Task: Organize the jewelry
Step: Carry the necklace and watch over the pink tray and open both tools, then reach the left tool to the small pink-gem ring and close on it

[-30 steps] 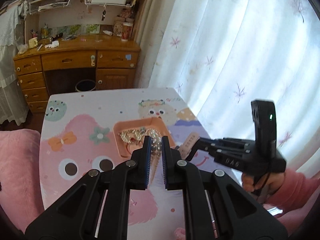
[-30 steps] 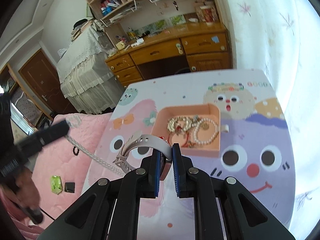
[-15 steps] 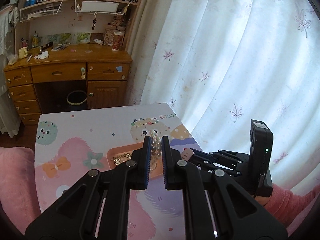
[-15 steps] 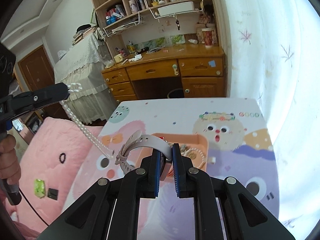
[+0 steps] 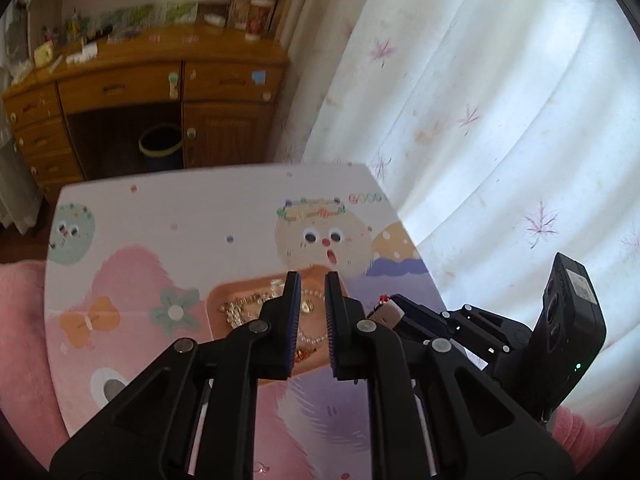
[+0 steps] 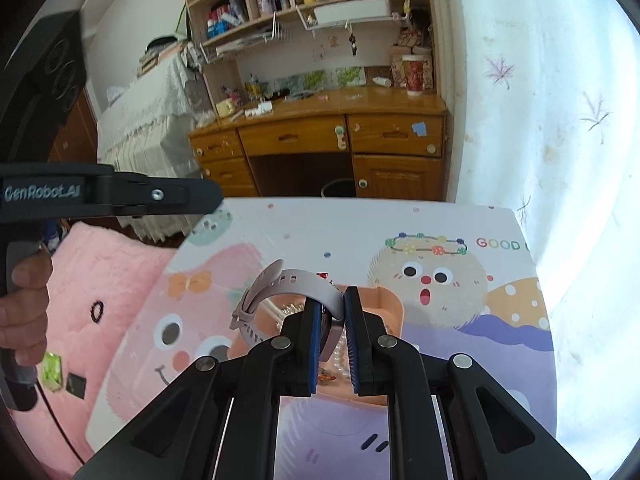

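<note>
An orange tray (image 5: 224, 296) with gold chains and a pearl necklace (image 5: 310, 336) sits on the cartoon-print table (image 5: 200, 216). My left gripper (image 5: 313, 280) hovers just above the tray, jaws slightly apart and empty. My right gripper (image 6: 332, 296) is shut on a pale pink watch (image 6: 288, 280) and holds it above the tray's (image 6: 390, 304) left part. The right gripper also shows in the left wrist view (image 5: 390, 306), with the watch face between its tips.
A pink plush cushion (image 6: 116, 280) lies left of the table. A wooden desk (image 6: 320, 136) with shelves stands behind, a bin (image 5: 160, 146) under it. A white curtain (image 5: 480, 120) hangs along the right.
The pearl necklace that hung from my left gripper now lies in the tray and the left jaws have parted. Both grippers moved in over the tray.
</note>
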Demonstrator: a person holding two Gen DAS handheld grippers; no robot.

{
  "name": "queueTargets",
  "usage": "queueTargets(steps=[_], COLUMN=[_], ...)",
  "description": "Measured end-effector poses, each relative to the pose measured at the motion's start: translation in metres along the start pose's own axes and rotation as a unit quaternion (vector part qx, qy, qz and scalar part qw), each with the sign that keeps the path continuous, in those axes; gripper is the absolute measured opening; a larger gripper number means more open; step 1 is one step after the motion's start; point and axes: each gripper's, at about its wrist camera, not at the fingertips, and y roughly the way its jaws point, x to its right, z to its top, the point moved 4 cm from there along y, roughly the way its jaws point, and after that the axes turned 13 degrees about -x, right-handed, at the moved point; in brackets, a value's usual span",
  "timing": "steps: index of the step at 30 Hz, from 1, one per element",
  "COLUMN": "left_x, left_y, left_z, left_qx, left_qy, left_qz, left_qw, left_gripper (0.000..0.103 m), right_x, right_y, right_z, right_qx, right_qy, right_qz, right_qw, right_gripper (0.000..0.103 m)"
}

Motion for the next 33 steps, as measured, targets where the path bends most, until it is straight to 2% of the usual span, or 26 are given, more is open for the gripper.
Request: queueTargets(steps=[1, 2, 3, 4, 8, 10, 17, 22, 26, 33], left_x=[-0.002, -0.005, -0.007, -0.010, -0.018, -0.024, -0.042, -0.050, -0.050, -0.046], left_y=[0.010, 0.016, 0.020, 0.019, 0.017, 0.013, -0.007, -0.009, -0.004, 0.022], left_z=[0.001, 0.002, 0.002, 0.003, 0.002, -0.003, -0.031, -0.067, -0.107, -0.173], left_qx=[-0.016, -0.023, -0.023, -0.018, -0.017, -0.018, -0.017, -0.032, -0.054, -0.102], left_qy=[-0.004, -0.008, -0.013, -0.016, -0.027, -0.033, -0.057, -0.067, -0.046, 0.010], left_qz=[0.004, 0.012, 0.021, 0.021, 0.023, 0.022, 0.026, 0.043, 0.042, 0.065], left_qw=[0.9999, 0.9996, 0.9994, 0.9995, 0.9992, 0.9990, 0.9979, 0.9963, 0.9966, 0.9926], left_gripper=[0.025, 0.043, 0.054, 0.055, 0.055, 0.055, 0.055, 0.055, 0.055, 0.055], right_x=[0.001, 0.002, 0.003, 0.005, 0.008, 0.012, 0.024, 0.020, 0.007, -0.019], right_y=[0.007, 0.017, 0.025, 0.032, 0.036, 0.034, 0.015, 0.006, 0.006, 0.018], right_z=[-0.001, 0.000, -0.001, -0.002, -0.002, -0.004, -0.017, -0.042, -0.072, -0.126], right_qx=[-0.007, -0.026, -0.043, -0.055, -0.040, -0.037, -0.035, -0.044, -0.072, -0.111], right_qy=[-0.001, -0.003, -0.003, -0.002, 0.001, 0.011, 0.047, 0.085, 0.104, 0.117], right_qz=[0.004, 0.008, 0.004, -0.005, 0.000, 0.001, -0.001, 0.020, 0.032, 0.046], right_qw=[1.000, 1.000, 0.999, 0.998, 0.999, 0.999, 0.998, 0.995, 0.992, 0.986], right_gripper=[0.013, 0.016, 0.030, 0.044, 0.052, 0.065, 0.067, 0.074, 0.074, 0.075])
